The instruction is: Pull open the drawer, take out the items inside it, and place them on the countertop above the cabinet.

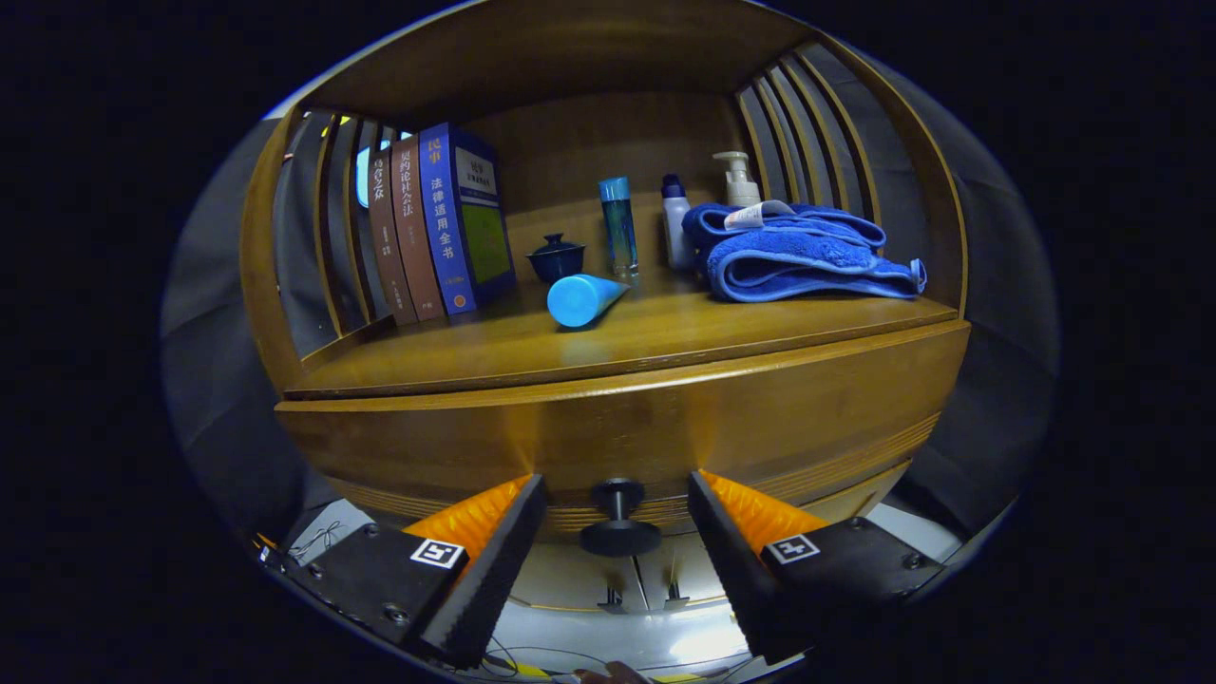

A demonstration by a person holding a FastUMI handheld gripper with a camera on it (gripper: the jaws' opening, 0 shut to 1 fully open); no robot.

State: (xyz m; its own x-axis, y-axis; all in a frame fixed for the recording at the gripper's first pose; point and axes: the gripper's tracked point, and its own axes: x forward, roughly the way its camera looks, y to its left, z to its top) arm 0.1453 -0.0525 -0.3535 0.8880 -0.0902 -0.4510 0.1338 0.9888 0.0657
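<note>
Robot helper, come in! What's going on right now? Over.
Gripper open, fingers either side of drawer knob, not touching. Drawer shut. Nothing in the way. Over.

Legible text:
- Blue book [448,228], standing on the cabinet shelf: white Chinese characters run down the spine, reading 法律适用全书, with two larger characters above them, apparently 民事.
- Two brown books [399,233] beside it: vertical Chinese spine titles, too small to read with certainty.
- White tag [757,216] on the folded towel [807,261]: print not legible.
- Gripper [616,483]: each finger body carries one square black-and-white coded marker [436,553]. The fingers stand apart either side of the drawer knob [619,537].
</note>
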